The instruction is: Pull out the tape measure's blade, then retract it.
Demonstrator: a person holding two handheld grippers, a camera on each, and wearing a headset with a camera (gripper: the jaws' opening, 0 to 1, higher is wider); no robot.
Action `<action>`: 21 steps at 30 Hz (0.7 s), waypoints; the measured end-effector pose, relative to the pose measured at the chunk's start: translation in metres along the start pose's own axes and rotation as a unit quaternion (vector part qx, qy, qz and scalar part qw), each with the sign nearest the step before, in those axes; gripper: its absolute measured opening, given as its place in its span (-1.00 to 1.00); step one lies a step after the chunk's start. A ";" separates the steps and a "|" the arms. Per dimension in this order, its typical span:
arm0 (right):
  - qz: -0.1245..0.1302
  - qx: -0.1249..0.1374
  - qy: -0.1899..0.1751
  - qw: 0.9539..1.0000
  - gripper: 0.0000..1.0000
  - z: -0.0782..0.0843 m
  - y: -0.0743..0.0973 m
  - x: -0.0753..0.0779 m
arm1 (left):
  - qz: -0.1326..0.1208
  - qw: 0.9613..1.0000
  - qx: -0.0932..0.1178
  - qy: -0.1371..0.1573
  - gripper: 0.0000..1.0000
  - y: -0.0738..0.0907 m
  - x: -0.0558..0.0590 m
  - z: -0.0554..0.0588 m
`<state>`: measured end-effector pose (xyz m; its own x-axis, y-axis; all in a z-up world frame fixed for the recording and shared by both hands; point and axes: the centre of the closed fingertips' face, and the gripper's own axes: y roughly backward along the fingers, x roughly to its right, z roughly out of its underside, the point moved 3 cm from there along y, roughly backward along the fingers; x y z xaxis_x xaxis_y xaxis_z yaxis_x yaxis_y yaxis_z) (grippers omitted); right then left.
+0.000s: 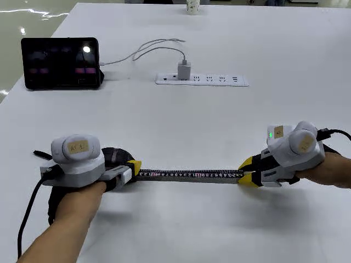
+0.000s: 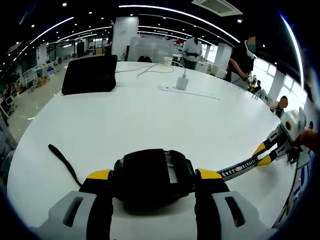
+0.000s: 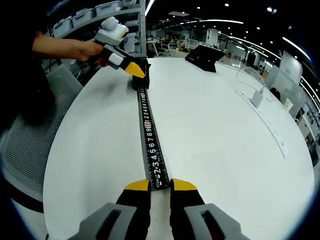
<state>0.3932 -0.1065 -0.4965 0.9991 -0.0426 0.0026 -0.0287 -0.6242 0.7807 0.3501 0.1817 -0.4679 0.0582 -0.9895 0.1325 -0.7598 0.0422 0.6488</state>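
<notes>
with my left fingers (image 2: 100,176) clamped on the case (image 2: 152,170) and my right fingers (image 3: 137,186) pinching the tip of the blade (image 3: 148,135), a slipped pinch could let it whip back.

Your white workbench (image 1: 219,126) runs far beyond both sets of jaws. Well ahead of your left jaws a dark tablet (image 2: 90,74) stands to the left, a power strip (image 2: 192,93) lies to the right. Ceiling light strips (image 2: 165,9) glow overhead. Left of your right jaws sits a mesh chair (image 3: 25,150), shelves of grey bins (image 3: 87,15) beyond.
</notes>
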 end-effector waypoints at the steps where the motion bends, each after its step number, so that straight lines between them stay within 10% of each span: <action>1: 0.001 0.000 0.000 1.000 -0.79 0.000 0.000 0.000 | -0.001 1.000 0.000 0.000 0.24 0.000 0.000 0.000; 21: 0.001 -0.008 0.001 1.000 -0.82 0.000 -0.001 0.001 | -0.016 1.000 -0.012 -0.007 0.15 -0.001 -0.002 0.001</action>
<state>0.3939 -0.1058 -0.4968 0.9991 -0.0419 0.0057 -0.0301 -0.6113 0.7908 0.3499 0.1831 -0.4697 0.0727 -0.9923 0.1003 -0.7426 0.0133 0.6696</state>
